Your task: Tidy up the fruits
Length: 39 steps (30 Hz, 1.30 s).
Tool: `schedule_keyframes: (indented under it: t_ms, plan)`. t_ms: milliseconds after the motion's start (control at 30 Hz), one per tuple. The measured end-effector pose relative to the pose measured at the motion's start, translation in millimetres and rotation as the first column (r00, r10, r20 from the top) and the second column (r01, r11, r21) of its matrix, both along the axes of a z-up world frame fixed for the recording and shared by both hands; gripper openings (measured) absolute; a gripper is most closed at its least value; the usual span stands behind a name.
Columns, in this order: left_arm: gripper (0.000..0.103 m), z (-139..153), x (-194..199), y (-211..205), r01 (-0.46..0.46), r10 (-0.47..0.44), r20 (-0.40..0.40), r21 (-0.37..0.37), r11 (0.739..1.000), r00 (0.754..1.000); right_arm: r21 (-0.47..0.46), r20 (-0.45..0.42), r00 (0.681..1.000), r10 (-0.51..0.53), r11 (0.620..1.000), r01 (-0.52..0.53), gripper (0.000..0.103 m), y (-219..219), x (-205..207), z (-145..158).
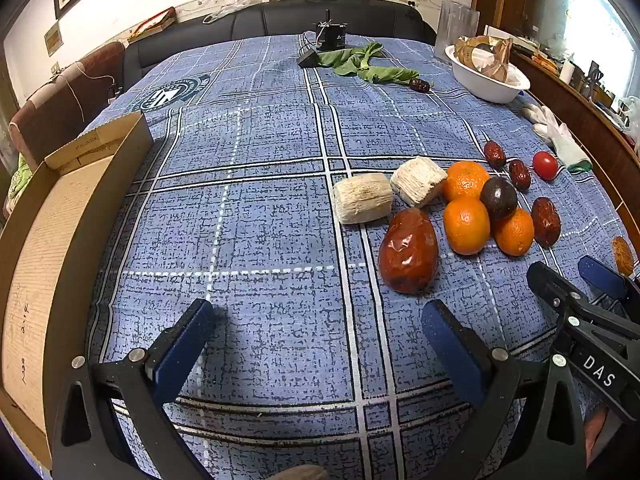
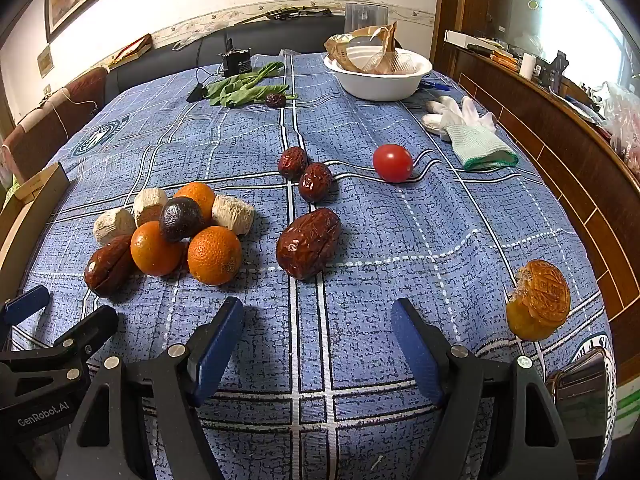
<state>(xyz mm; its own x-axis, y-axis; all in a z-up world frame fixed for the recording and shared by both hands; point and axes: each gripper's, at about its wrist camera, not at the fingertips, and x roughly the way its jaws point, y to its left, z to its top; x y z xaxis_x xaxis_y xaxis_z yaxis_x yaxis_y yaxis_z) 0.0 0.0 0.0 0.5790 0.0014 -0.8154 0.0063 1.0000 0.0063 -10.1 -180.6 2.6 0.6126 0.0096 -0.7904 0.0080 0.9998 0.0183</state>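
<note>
On the blue checked cloth lies a pile of three oranges (image 2: pixel 214 254) with a dark round fruit (image 2: pixel 180 218) on top, pale cylindrical pieces (image 1: pixel 362 198) and a big red date (image 1: pixel 408 250) beside them. Another large date (image 2: pixel 308 242), two smaller dates (image 2: pixel 316 182) and a cherry tomato (image 2: pixel 393 162) lie farther right. My left gripper (image 1: pixel 320 320) is open over bare cloth, short of the big date. My right gripper (image 2: pixel 316 312) is open too, just short of the large date, with nothing between its fingers.
An open cardboard box (image 1: pixel 40 240) stands at the left table edge. A bitten mooncake (image 2: pixel 538 300) lies near the right edge. At the back are a white bowl (image 2: pixel 380 80) of wrappers, a white glove (image 2: pixel 472 132), green leaves (image 2: pixel 244 90) and a black device (image 1: pixel 330 36).
</note>
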Motion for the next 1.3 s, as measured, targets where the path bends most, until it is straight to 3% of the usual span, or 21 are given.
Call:
schedule_keyframes:
  t_ms: [633,700,767,833,900,933,1033,1100,1133,1200,1233,1300]
  plan:
    - [0.102,4.7,-6.5,5.3,-0.011,0.010,-0.068,-0.020,1.000,0.998,-0.009,-0.007,0.999,-0.037,0.999,0.036,0.081,0.9,-0.9,0.7]
    - [0.101,16.7,-17.3,12.5,-0.024,0.024,-0.009,-0.025,0.999,1.000,0.022,0.009,0.999,-0.052,0.998,0.052,0.081,-0.9,-7.6,3.8]
    - [0.101,38.4,-34.7,19.5,-0.044,0.045,0.106,-0.014,0.999,0.993,0.055,0.062,0.996,-0.065,0.997,0.062,0.081,-10.3,-19.7,17.0]
    - [0.101,60.0,-53.7,26.1,-0.076,0.076,0.220,-0.009,0.997,0.972,0.057,0.107,0.991,-0.075,0.996,0.070,0.081,-11.9,-29.1,28.5]
    - [0.102,87.6,-80.7,32.9,-0.131,0.123,0.369,-0.005,0.991,0.921,0.078,0.172,0.981,-0.086,0.994,0.074,0.081,-13.0,-44.4,44.9]
    - [0.102,99.3,-91.5,33.8,-0.161,0.142,0.440,0.006,0.987,0.887,0.085,0.198,0.976,-0.087,0.994,0.071,0.081,-11.7,-50.6,51.3]
    - [0.103,136.8,-129.4,35.7,-0.266,0.185,0.640,0.032,0.964,0.746,0.094,0.306,0.948,-0.090,0.994,0.064,0.081,-5.9,-76.0,70.6]
    - [0.103,150.4,-143.8,38.2,-0.304,0.207,0.688,0.020,0.953,0.695,0.071,0.374,0.922,-0.097,0.995,0.075,0.082,1.6,-89.8,77.8]
    - [0.103,155.7,-147.2,40.8,-0.309,0.212,0.696,0.016,0.951,0.686,0.036,0.410,0.906,-0.109,0.994,0.104,0.082,7.5,-96.6,78.9]
    - [0.103,162.9,-144.1,39.9,-0.273,0.180,0.666,0.036,0.961,0.724,-0.035,0.431,0.891,-0.139,0.985,0.171,0.081,13.9,-100.3,73.6]
    - [0.103,162.9,-141.6,36.9,-0.260,0.163,0.649,0.057,0.964,0.743,-0.073,0.396,0.906,-0.148,0.979,0.192,0.081,18.1,-94.7,68.1]
    - [0.103,160.5,-141.9,33.3,-0.237,0.142,0.623,0.071,0.969,0.769,-0.054,0.337,0.928,-0.161,0.980,0.190,0.081,15.9,-90.0,60.4]
